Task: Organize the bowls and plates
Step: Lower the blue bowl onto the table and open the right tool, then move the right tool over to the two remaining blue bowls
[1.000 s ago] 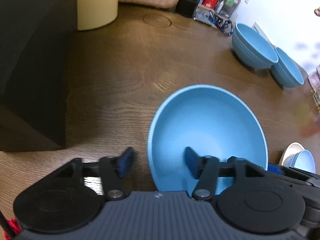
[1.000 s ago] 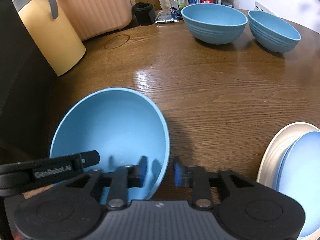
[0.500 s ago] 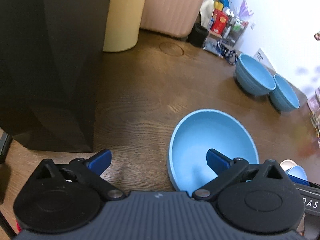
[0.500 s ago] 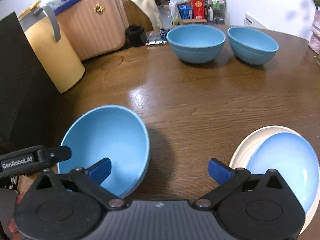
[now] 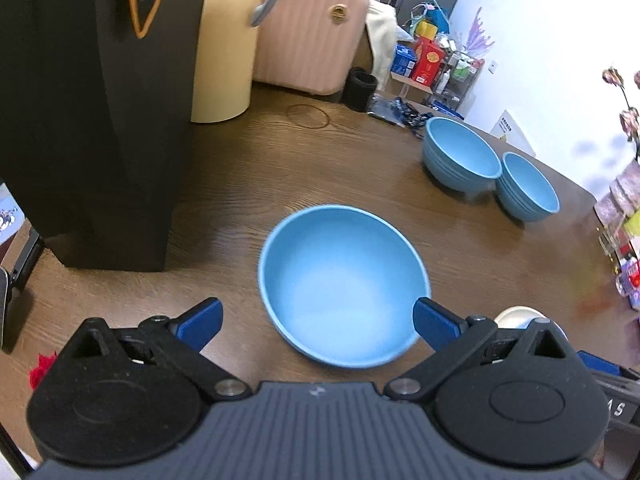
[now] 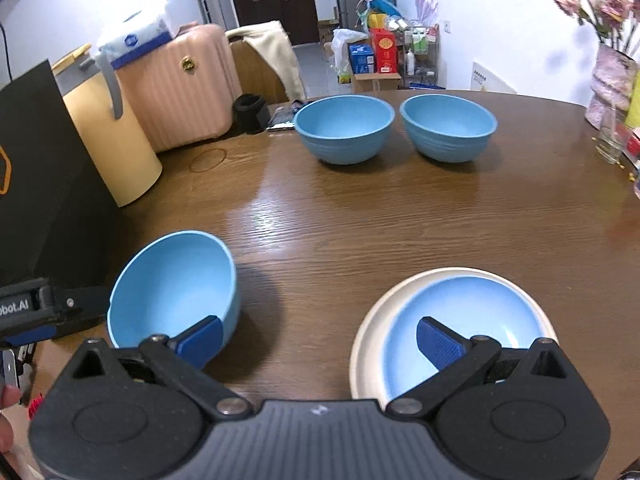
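A light blue bowl (image 5: 344, 284) stands on the brown wooden table, just ahead of my left gripper (image 5: 316, 320), which is open and empty above it. The same bowl (image 6: 172, 284) is at the lower left in the right wrist view. My right gripper (image 6: 320, 340) is open and empty over the table between that bowl and a blue plate (image 6: 468, 320) stacked on a white plate (image 6: 372, 320). Two darker blue bowls stand side by side at the far edge, one to the left (image 6: 344, 128) and one to the right (image 6: 448, 126).
A tall black box (image 5: 88, 100) and a yellow bin (image 5: 224, 48) stand at the table's left. A pink suitcase (image 6: 180, 80) stands behind the table. A vase with dried flowers (image 6: 612, 92) and a glass (image 6: 610, 136) are at the right edge.
Both grippers opened wide, let go of the light blue bowl and pulled back upward. The bowl now rests on the table by itself.
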